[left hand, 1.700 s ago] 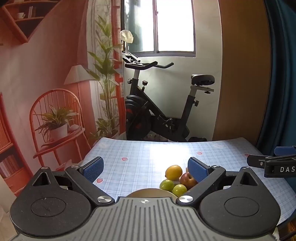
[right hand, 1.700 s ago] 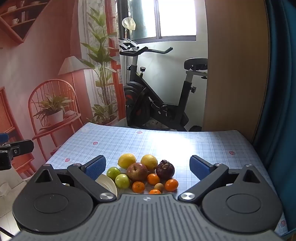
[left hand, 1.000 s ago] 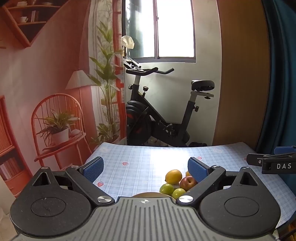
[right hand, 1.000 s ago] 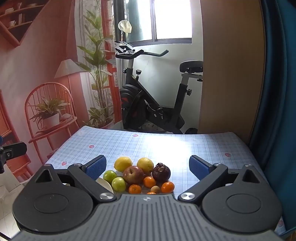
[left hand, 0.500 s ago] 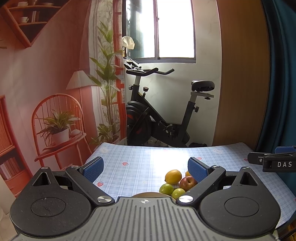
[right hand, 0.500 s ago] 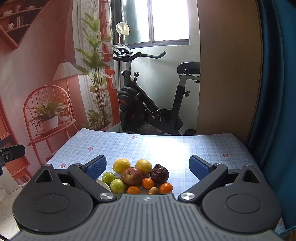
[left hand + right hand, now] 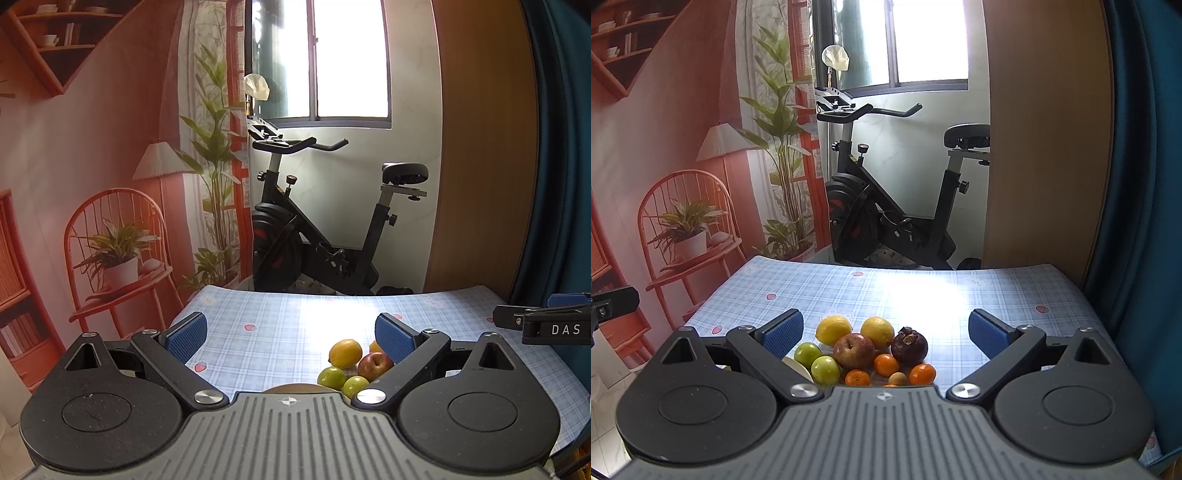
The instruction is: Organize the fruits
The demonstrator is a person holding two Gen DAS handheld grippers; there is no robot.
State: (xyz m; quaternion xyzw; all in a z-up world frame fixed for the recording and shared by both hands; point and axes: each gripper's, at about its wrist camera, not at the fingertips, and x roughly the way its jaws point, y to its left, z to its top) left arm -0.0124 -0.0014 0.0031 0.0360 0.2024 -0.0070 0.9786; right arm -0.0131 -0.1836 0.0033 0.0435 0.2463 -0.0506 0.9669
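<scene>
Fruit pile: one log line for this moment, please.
left claw open | right claw open | fruit pile untouched on table | none held

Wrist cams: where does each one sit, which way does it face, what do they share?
Left wrist: on the left gripper, facing across the table to the exercise bike; open fingers frame bare cloth, right gripper's tip at right.
Right wrist: on the right gripper, facing likewise; open fingers frame the fruit.
Shared: red apple, lemons, green fruits, bike.
</scene>
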